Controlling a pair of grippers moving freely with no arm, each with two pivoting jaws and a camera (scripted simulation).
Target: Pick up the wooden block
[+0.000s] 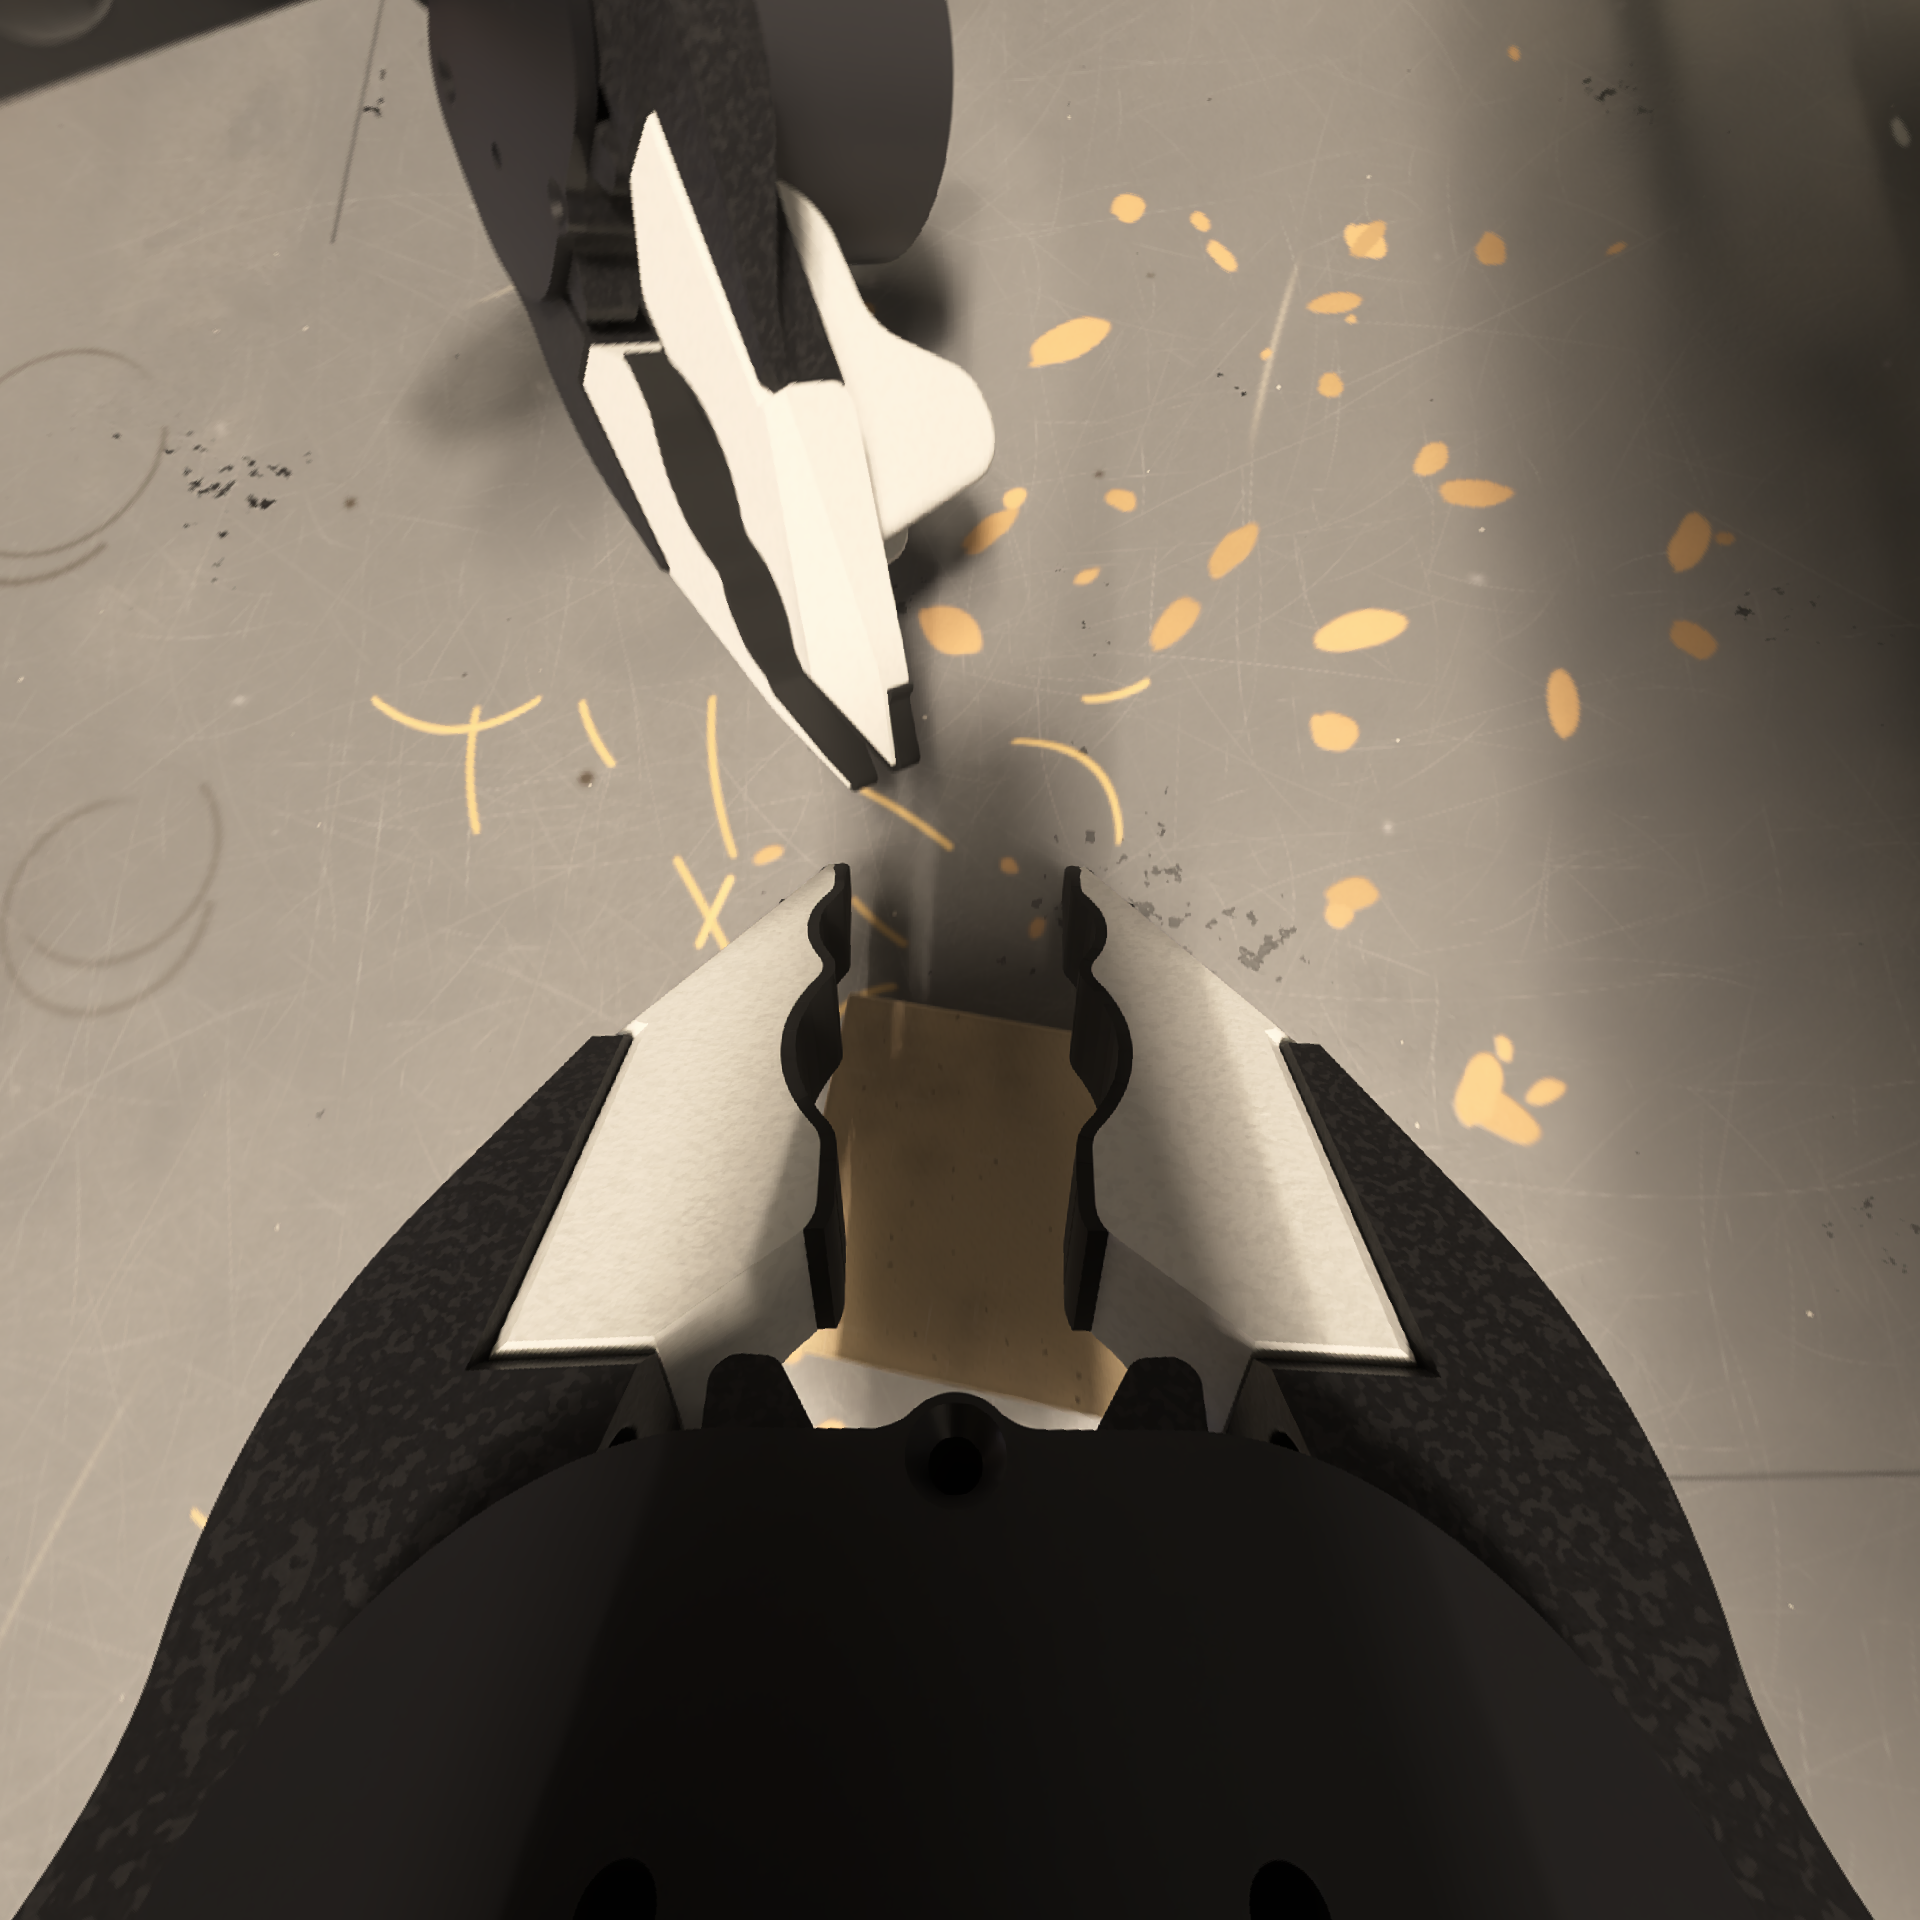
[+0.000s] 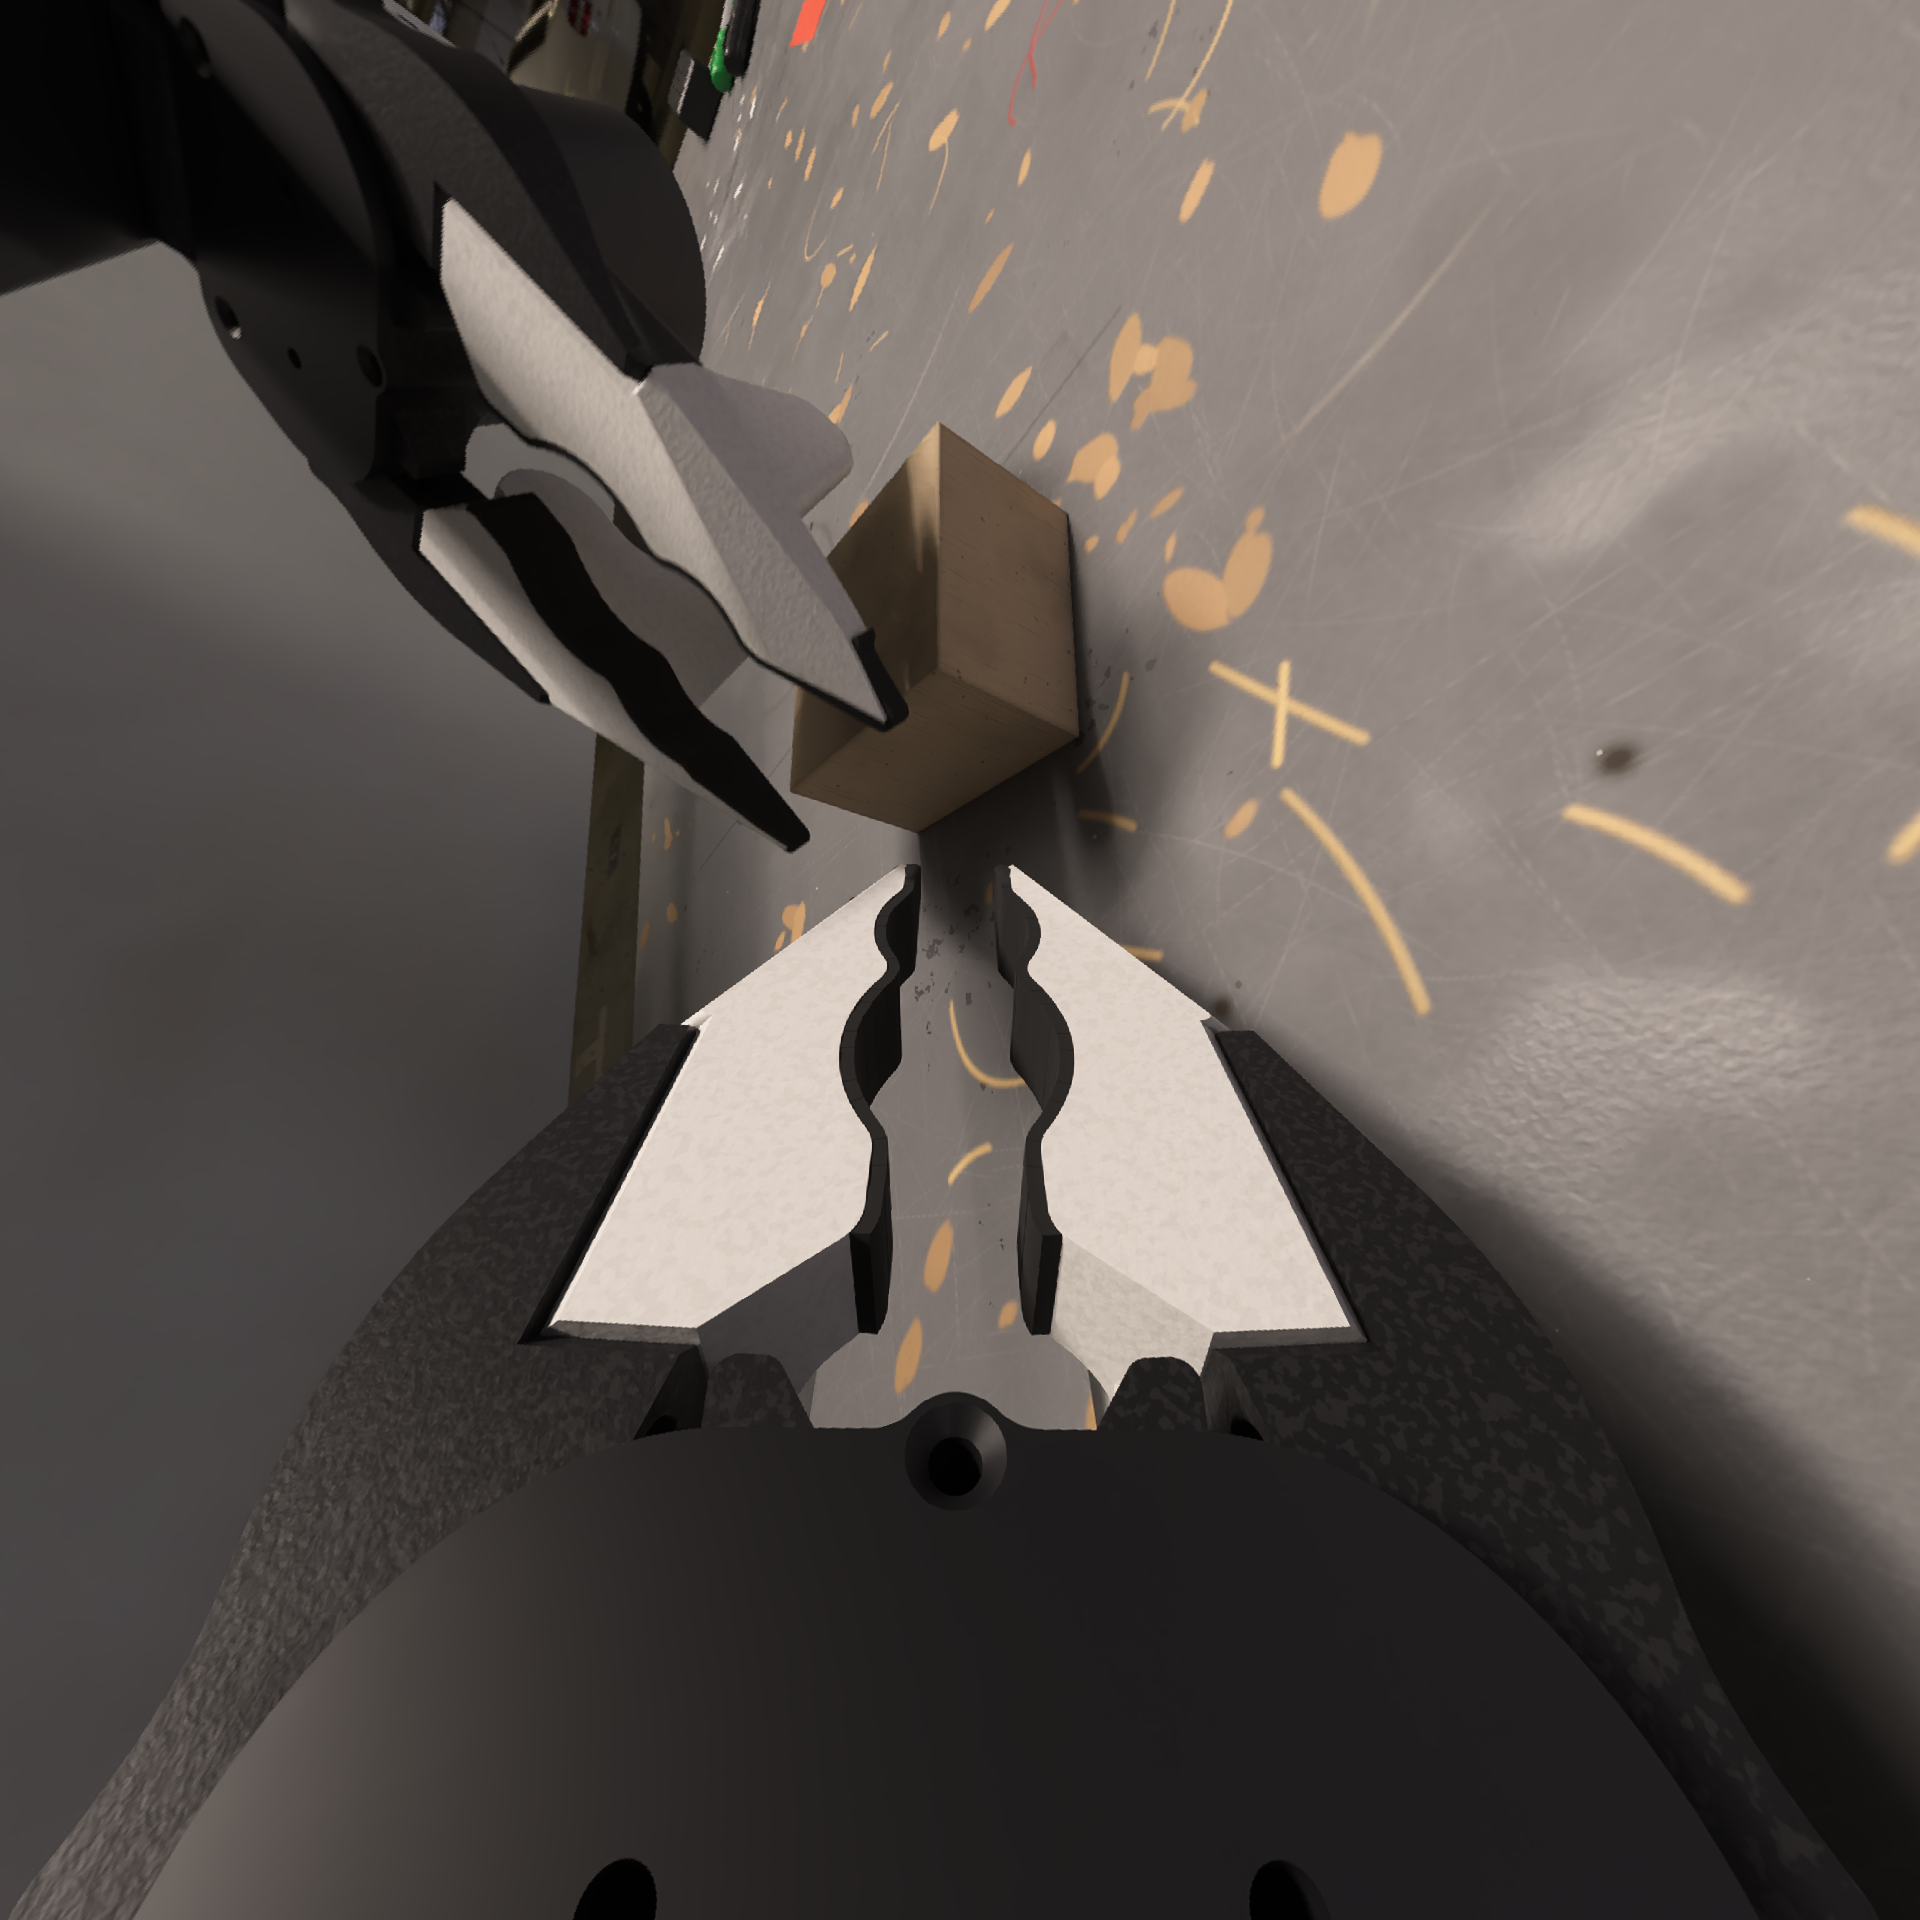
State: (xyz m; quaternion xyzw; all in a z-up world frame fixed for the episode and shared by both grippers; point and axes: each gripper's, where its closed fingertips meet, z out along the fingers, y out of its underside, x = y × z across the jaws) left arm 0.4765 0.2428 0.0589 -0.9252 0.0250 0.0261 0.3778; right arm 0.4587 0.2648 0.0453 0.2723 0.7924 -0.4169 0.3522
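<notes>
Wooden block (image 1: 951,1195) half-hidden between spread left claw (image 1: 954,883); right claw (image 2: 961,873) narrowly parted, empty.

Wooden block (image 2: 940,634) – matt, fine grain; tabletop (image 1: 312,623) – dull grey, scratched, paint-flecked; left tool (image 1: 954,883) shell – rough black

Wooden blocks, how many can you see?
1. The wooden block sits on the grey table, below the open left tool, just ahead of the right tool.
</notes>
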